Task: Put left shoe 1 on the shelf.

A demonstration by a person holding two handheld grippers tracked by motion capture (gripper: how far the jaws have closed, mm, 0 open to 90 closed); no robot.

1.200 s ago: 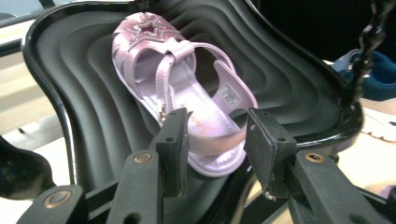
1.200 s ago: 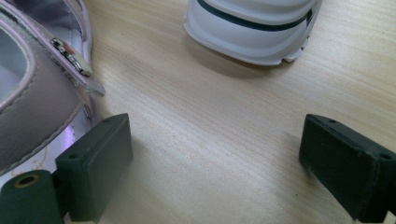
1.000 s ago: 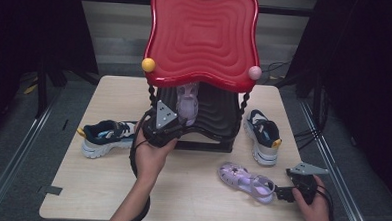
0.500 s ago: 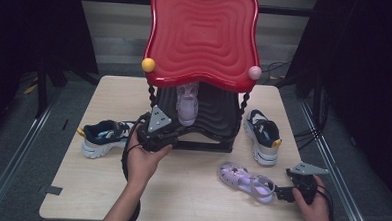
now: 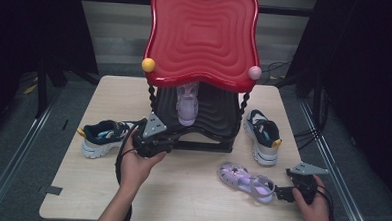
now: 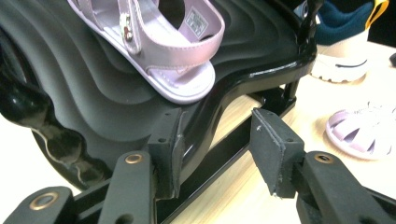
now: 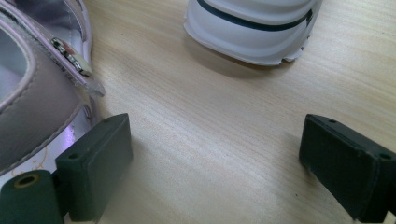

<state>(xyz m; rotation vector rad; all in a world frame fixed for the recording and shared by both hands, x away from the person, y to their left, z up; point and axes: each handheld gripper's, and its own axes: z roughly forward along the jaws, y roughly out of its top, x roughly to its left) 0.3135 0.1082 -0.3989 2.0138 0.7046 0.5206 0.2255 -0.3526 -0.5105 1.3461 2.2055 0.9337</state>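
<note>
The lilac strapped sandal (image 5: pixel 187 106) lies sole-down on the black ribbed lower shelf (image 5: pixel 218 116) of the red-topped, wavy-edged plastic shoe rack (image 5: pixel 203 38), which stands at 12 o'clock on the pale wooden table (image 5: pixel 190 185). The left gripper (image 5: pixel 158 143) sits at the shelf's front lip, at the sandal's 7 o'clock; its jaws have just been opening and stand apart astride the lip, gripping nothing. A matching lilac sandal (image 5: pixel 246 182) lies on the table at 4 o'clock from the rack. The right gripper (image 5: pixel 280 192) rests at that sandal's heel, jaws spread wide, one pad (image 7: pixel 95 165) just beside the heel. Navy-and-white sneakers (image 5: pixel 102 137) (image 5: pixel 264 136) flank the rack at 9 and 3 o'clock.
</note>
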